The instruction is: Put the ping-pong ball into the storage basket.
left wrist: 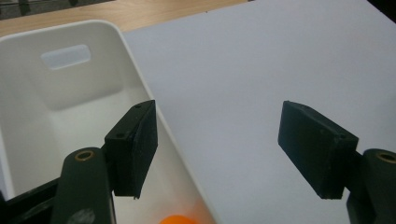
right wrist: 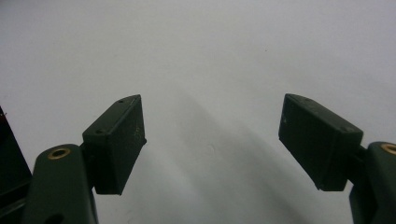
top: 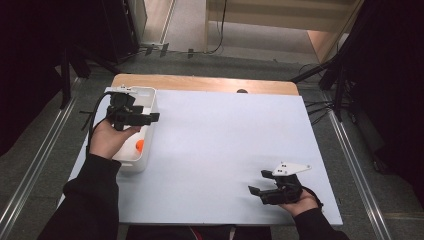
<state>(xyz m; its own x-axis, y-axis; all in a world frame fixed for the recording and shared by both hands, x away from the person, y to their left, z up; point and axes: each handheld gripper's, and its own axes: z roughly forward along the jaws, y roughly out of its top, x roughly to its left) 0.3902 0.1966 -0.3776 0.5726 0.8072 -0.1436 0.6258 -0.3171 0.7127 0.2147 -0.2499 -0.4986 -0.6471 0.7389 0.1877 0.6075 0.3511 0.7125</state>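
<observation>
Left tool (top: 150, 118) gapes empty over unlabelled white bin (top: 150, 107) holding orange ball (top: 139, 145).

A white plastic bin (top: 145, 145) stands upright at the table's left edge, long side running front to back. It is rectangular with rounded corners, open on top, and has 1 slot handle cut into its far end wall. Inside, 1 small orange ball (top: 139, 145) lies on the floor near the right wall, toward the near end
</observation>
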